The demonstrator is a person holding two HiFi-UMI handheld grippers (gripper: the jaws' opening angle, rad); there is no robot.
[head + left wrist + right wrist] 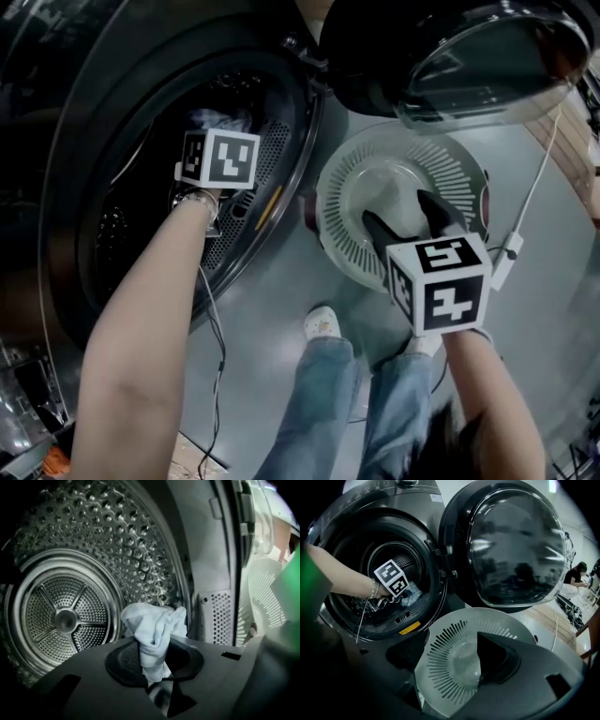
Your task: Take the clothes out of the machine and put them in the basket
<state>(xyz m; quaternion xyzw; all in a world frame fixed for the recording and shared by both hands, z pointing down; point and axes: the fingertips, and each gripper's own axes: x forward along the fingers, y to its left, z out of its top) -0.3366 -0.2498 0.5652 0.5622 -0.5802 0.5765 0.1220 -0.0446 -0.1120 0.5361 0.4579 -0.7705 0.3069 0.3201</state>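
A crumpled pale-blue cloth [152, 630] is pinched by the left gripper [157, 677] inside the perforated steel drum [117, 536]; the right gripper [408, 220] is held open and empty over the round white slotted basket [342, 234].

Crumpled pale cloth [153, 627] inside open machine [356, 517], basket [440, 654] beside.

We count one washing machine [436, 508] with one door [515, 545], one basket [342, 202], one cloth [152, 625], and two tools: a left hand-held gripper [223, 131] and a right hand-held gripper [408, 225].
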